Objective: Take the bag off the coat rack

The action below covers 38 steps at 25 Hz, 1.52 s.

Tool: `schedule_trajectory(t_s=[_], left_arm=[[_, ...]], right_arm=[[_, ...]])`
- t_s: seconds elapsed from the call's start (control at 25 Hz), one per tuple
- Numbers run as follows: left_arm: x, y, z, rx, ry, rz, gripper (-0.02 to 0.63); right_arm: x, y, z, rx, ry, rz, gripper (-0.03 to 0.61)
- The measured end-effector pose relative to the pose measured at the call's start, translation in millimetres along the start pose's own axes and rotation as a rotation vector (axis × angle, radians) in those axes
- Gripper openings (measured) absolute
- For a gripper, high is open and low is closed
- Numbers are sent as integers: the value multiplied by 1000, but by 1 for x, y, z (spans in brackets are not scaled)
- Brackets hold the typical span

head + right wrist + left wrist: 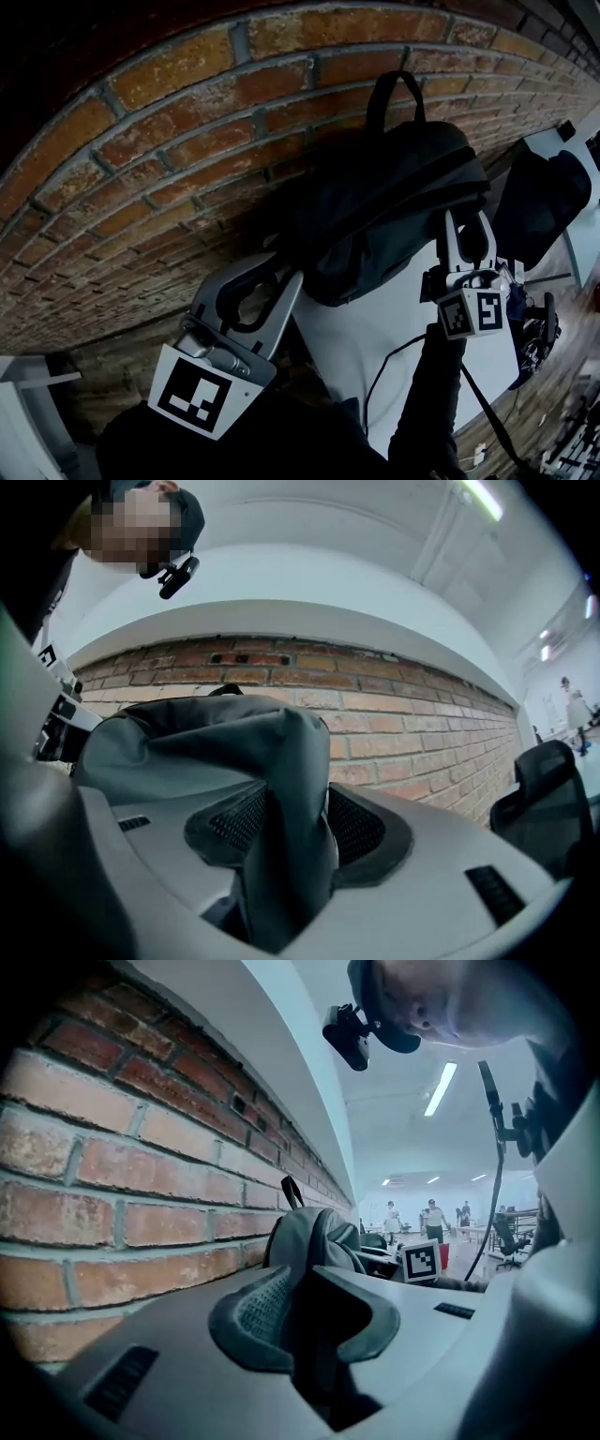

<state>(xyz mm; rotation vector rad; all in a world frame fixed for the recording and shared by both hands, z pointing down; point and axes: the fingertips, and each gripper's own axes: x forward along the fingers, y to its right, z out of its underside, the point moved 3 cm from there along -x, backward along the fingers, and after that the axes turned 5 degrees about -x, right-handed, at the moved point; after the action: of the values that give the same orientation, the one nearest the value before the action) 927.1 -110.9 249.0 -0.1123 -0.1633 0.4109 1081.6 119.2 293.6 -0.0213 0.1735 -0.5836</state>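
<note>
black backpack (394, 202): slumped against brick wall (141, 187), over white worktop (356, 347); no coat rack in view, so likely already off; right gripper (466, 230): jaws wide, loose fold of backpack fabric between; left gripper (278, 272): jaws narrowly apart, seemingly empty; remaining: pulling clear.
</note>
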Motion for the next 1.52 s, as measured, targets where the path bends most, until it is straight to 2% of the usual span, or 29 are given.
schedule_trajectory(t_s=[0.12,0.24,0.32,0.48,0.64,0.76,0.92,1.0,1.08,1.36,1.52], left_arm=[[2,8,4,-2,-6,27,72],[0,12,5,-7,-5,39,72],[-3,16,3,-6,5,53,72],[-17,26,1,5,21,83,72],[-34,27,-3,23,55,87,72],[-48,22,-9,54,99,78,72],[-66,19,-13,39,142,63,67],[-76,21,-16,32,168,64,45],[-84,25,-20,33,196,69,17],[-109,40,-22,73,252,62,9],[-128,42,-20,28,258,37,9]], right_arm=[[-40,5,2,46,19,104,189],[-76,-13,-9,7,50,168,189],[-87,-34,-20,-8,65,136,189],[-96,-72,-25,47,35,37,188],[-104,-101,-23,61,-32,4,188],[-110,-125,-33,68,-42,-20,187],[-120,-169,-67,109,0,-100,129],[-122,-194,-85,99,13,-153,47],[-122,-214,-101,76,24,-198,15],[-108,-269,-133,-16,55,-249,14],[-109,-291,-135,-29,58,-272,9]])
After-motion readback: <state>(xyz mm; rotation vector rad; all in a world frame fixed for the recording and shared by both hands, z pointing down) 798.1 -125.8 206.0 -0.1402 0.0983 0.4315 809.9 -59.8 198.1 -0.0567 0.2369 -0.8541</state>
